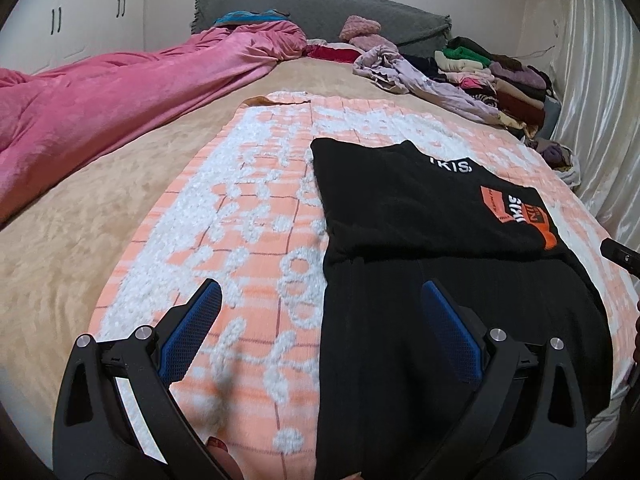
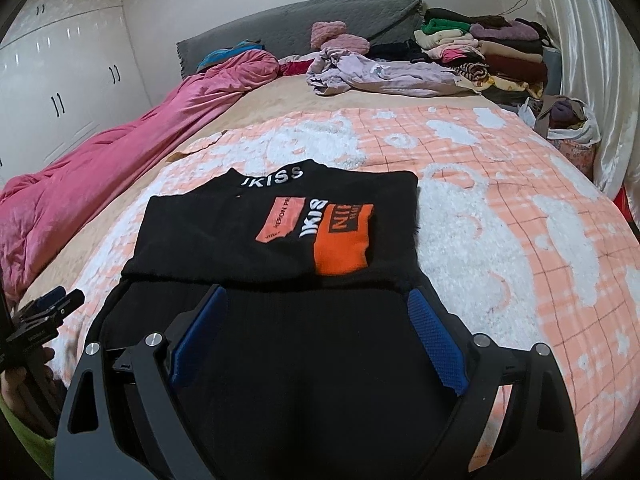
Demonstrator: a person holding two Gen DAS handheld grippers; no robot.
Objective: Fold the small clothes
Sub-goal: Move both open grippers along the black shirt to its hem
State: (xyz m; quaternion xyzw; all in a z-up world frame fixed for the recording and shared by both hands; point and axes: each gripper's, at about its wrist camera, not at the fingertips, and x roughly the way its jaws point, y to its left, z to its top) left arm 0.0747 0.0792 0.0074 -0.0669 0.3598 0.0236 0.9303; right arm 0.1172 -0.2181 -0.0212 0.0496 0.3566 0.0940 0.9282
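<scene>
I see a black sweater (image 2: 280, 240) lying flat on the peach blanket (image 2: 500, 208), filling the centre of the right-wrist frame. My right gripper (image 2: 316, 304) and left gripper (image 1: 320, 300) both hover above it, fingers apart, holding nothing.

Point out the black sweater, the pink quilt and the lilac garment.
black sweater (image 2: 224, 236): right wrist view, plain black chest.
pink quilt (image 1: 100, 108): left wrist view, middle.
lilac garment (image 2: 384, 74): right wrist view, crumpled middle.
</scene>
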